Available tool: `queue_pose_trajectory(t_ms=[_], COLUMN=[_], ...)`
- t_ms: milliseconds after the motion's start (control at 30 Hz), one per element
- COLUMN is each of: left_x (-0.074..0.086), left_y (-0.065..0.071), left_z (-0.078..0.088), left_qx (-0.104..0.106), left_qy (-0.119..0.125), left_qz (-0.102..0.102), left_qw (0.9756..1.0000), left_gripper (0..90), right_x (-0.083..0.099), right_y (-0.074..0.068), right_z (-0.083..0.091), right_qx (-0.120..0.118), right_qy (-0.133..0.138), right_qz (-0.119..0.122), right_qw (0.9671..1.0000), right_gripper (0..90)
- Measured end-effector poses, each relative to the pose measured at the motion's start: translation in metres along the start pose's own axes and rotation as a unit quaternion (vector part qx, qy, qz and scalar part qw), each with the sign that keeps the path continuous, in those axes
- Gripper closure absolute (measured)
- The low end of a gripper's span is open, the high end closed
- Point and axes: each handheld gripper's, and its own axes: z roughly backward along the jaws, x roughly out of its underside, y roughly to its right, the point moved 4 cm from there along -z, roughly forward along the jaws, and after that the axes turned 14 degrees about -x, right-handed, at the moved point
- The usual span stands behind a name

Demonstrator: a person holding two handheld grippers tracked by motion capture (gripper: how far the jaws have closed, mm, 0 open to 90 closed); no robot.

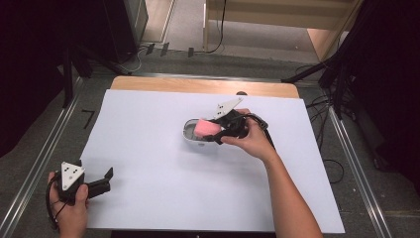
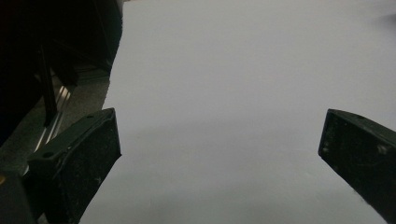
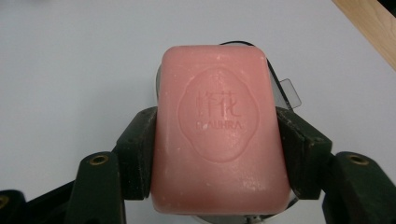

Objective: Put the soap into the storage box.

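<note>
Right gripper view gives us the pink soap [image 3: 218,130] pinched across its short sides by our right tool [image 3: 217,154], stamped face up at the camera and long axis running straight away from the jaws, just above a metal dish [image 3: 285,93]. From the high view we see soap [image 1: 205,128] and dish [image 1: 190,134] mid-counter [image 1: 148,148]. Our left tool [image 1: 101,179] rests spread at the counter's near left corner.

The tool [image 3: 217,154] clamps a pink soap bar [image 3: 217,126] (stamped face toward the camera) by both long sides; beneath it, probably a metal dish [image 3: 286,92], above the white bench [image 3: 70,60].
</note>
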Motion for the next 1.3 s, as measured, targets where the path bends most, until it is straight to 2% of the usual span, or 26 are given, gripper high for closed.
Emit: queue_pose_trajectory(t_ms=[367,467,767,933,1233,1300], left_x=[0.0,0.0,0.0,0.0,0.0,0.0], left_y=[0.0,0.0,0.0,0.0,0.0,0.0], left_z=[0.0,0.0,0.0,0.0,0.0,0.0], left_qx=[0.002,0.002,0.003,0.004,0.004,0.004], left_qy=[0.0,0.0,0.0,-0.001,0.0,-0.001], left_qz=[0.001,0.001,0.001,0.001,0.002,0.001], left_qw=[1.0,1.0,1.0,1.0,1.0,1.0], left_gripper=[0.0,0.0,0.0,0.0,0.0,0.0], right_x=[-0.001,0.002,0.004,0.002,0.003,0.002], right_y=[0.008,0.011,0.013,0.013,0.011,0.01], right_z=[-0.009,-0.011,-0.013,-0.012,-0.012,-0.009], right_qx=[-0.013,-0.013,-0.018,-0.015,-0.005,0.0], right_qy=[-0.007,-0.012,-0.009,-0.002,-0.008,0.0], right_qz=[-0.006,-0.015,-0.02,-0.025,-0.027,-0.029], right_qw=[0.9999,0.9997,0.9996,0.9996,0.9996,0.9996], right_gripper=[38.6,38.5,38.3,37.0,33.5,33.7])
